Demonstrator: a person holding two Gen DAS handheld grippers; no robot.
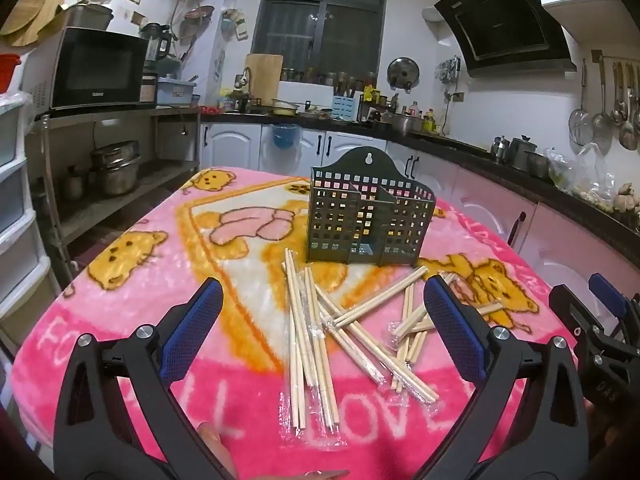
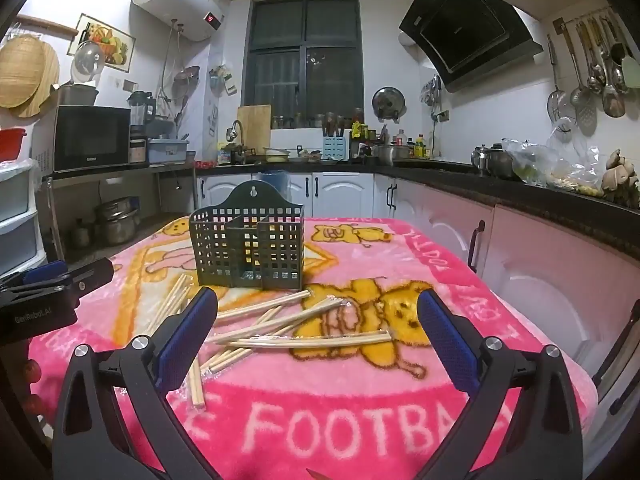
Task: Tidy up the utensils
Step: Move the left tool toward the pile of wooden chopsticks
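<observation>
Blanket (image 1: pixel 120 320) edges lie bare around chopsticks (image 1: pixel 312 340), holder (image 1: pixel 368 220).

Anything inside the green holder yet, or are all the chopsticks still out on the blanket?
The holder looks empty: light shows through its grid walls and no sticks rise above its rim. Its floor is partly hidden. The chopsticks lie scattered on the blanket.

It is a kitchen with white walls. A dark window (image 2: pixel 306 62) sits at the back. White cupboards (image 2: pixel 340 192) stand under a black worktop (image 2: pixel 460 176). A microwave (image 2: pixel 92 138) sits on a shelf, and spoons (image 2: pixel 596 76) hang on the wall.
</observation>
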